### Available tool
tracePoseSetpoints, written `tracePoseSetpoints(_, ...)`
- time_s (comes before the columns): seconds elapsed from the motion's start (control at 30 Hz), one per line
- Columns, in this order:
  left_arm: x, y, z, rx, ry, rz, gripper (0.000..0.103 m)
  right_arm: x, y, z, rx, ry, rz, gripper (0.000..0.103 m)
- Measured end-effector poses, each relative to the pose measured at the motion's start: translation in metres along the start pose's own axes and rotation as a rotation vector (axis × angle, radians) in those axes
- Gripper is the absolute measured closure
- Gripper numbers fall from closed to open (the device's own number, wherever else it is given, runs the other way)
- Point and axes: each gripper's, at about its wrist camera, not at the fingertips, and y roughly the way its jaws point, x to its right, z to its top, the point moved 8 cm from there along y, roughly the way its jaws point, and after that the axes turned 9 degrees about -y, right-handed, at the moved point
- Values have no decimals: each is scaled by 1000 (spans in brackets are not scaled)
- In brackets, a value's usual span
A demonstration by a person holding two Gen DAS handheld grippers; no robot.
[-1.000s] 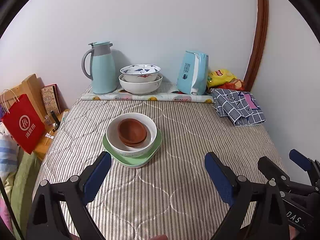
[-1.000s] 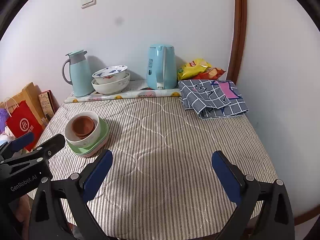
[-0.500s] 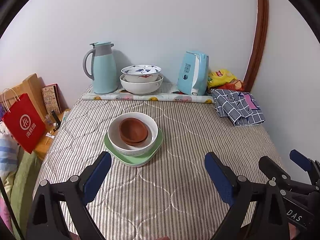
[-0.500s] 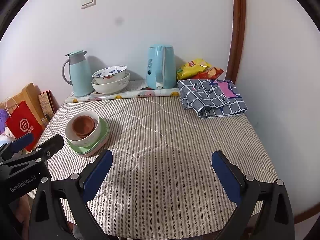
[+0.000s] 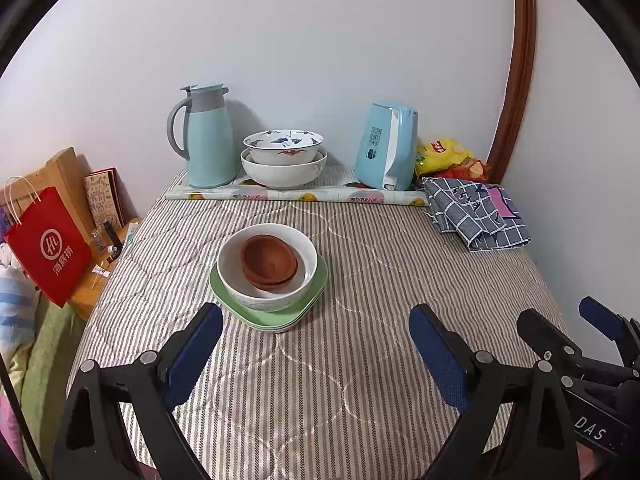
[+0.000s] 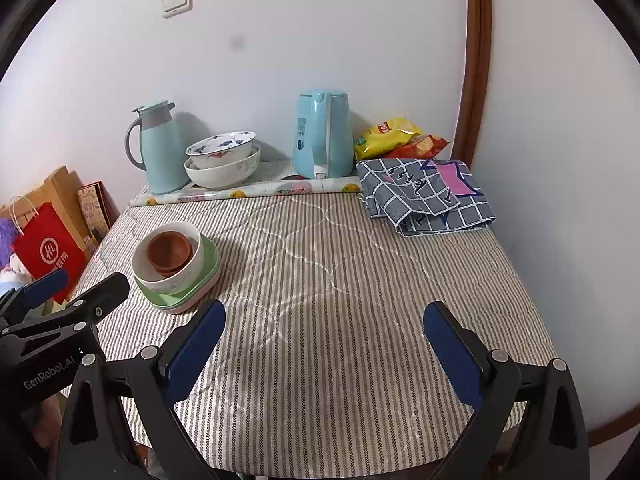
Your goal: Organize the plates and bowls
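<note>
Beneath white bowl [image 5: 267, 276], green plates [image 5: 276, 312] mostly hidden

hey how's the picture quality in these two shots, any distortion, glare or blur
Left wrist view: strong fisheye bending, the brown wooden door frame curves, corners go black; focus is sharp. Right wrist view: same bending, soft sheen on the grey striped quilted tablecloth, and the stacked white ceramic bowl casts a shadow to its right; no real blur.
</note>
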Motion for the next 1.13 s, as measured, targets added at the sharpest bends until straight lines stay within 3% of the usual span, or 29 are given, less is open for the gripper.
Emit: tracePoseSetpoints(1.13,-4,2,4,12,2,1,8,1,-1,-1,3,2,-4,5)
